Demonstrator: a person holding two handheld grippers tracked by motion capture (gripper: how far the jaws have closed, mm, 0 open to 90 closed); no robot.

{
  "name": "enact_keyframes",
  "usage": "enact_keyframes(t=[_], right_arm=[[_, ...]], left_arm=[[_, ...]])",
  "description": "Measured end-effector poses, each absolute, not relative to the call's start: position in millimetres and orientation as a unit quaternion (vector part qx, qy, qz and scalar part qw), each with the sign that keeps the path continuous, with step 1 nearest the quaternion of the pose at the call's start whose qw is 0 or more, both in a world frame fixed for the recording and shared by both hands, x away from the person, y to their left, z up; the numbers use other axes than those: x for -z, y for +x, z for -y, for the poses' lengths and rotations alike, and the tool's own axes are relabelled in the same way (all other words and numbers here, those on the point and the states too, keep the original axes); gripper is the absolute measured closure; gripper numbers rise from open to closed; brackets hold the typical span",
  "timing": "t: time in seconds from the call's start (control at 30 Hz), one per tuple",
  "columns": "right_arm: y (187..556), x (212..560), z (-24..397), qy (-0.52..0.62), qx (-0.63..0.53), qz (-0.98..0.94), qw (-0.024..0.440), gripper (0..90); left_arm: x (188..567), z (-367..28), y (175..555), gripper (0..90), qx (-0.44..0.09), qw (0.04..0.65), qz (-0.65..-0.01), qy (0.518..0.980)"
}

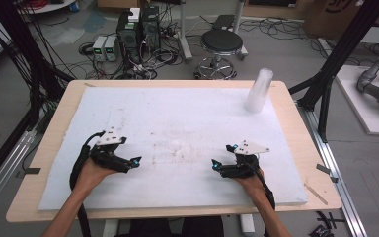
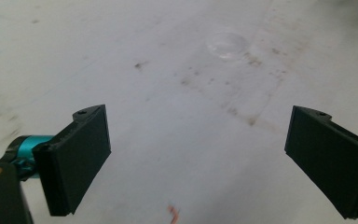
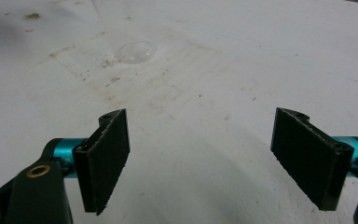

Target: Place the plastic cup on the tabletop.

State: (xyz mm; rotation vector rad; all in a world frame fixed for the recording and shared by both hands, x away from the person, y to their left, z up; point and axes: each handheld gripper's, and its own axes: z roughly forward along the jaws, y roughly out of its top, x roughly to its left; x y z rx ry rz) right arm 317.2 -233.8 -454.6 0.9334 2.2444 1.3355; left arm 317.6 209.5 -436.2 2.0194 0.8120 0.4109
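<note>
A white foam board [image 1: 177,113] covers the wooden table. At its middle lies a small clear plastic dome [image 1: 177,145], faint against the white. It lies ahead of the jaws in the left gripper view [image 2: 227,45] and in the right gripper view [image 3: 136,50]. My left gripper [image 1: 131,152] rests low at the board's front left, pointing right toward the dome. Its jaws stand wide apart [image 2: 198,126] with nothing between them. My right gripper [image 1: 223,155] sits at the front right, pointing left, open and empty [image 3: 200,121]. A stack of clear cups [image 1: 258,90] stands upright at the back right.
Wooden table rim [image 1: 54,143] frames the board. Black frame posts [image 1: 343,44] rise at the right and left sides. Behind the table are a stool [image 1: 221,44] and computer boxes [image 1: 138,29] with cables on the floor.
</note>
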Motion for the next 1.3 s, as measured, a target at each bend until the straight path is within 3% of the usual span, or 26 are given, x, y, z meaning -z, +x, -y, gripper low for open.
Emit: enact_keyframes(t=[0.27,0.47,1.3], right_arm=[[317,454,235,0.340,-0.476,-0.790,0.184,19.4],[317,454,236,0.347,-0.477,-0.785,0.188,19.4],[317,455,238,0.361,-0.482,-0.774,0.196,19.4]], left_arm=[[452,-242,288,6.7,-0.246,0.467,-0.393,0.753],[458,-249,284,6.7,-0.276,0.475,-0.416,0.725],[468,-257,279,6.7,-0.291,0.480,-0.438,0.702]])
